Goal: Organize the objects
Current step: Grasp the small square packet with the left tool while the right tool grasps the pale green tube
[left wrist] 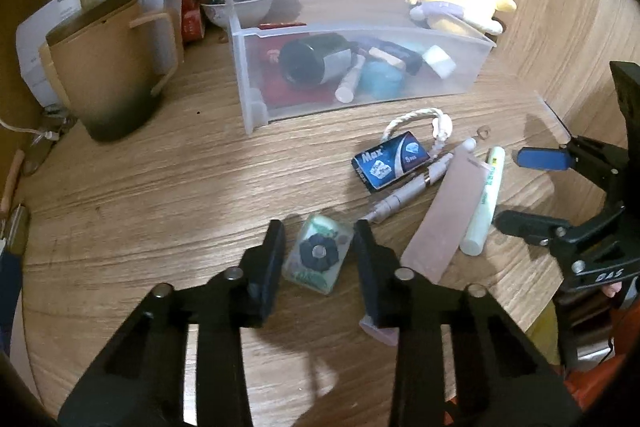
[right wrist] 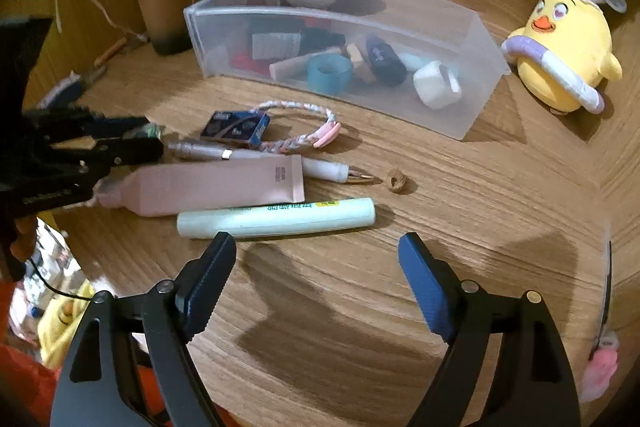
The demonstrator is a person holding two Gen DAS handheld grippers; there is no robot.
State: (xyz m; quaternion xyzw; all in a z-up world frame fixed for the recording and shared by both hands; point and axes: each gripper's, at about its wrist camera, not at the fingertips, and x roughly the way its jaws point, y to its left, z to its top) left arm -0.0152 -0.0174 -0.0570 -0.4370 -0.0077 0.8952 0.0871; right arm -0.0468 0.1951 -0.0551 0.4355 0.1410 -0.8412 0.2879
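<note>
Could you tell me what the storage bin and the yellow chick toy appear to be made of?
Storage bin: probably frosted translucent plastic, since its contents show hazily through the walls. Yellow chick toy: likely soft plush fabric, judging by its matte, fuzzy, rounded surface.

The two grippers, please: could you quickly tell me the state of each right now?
Left gripper: closed on the small flower-print packet.
Right gripper: open, holding nothing, just short of the pale green tube.
</note>
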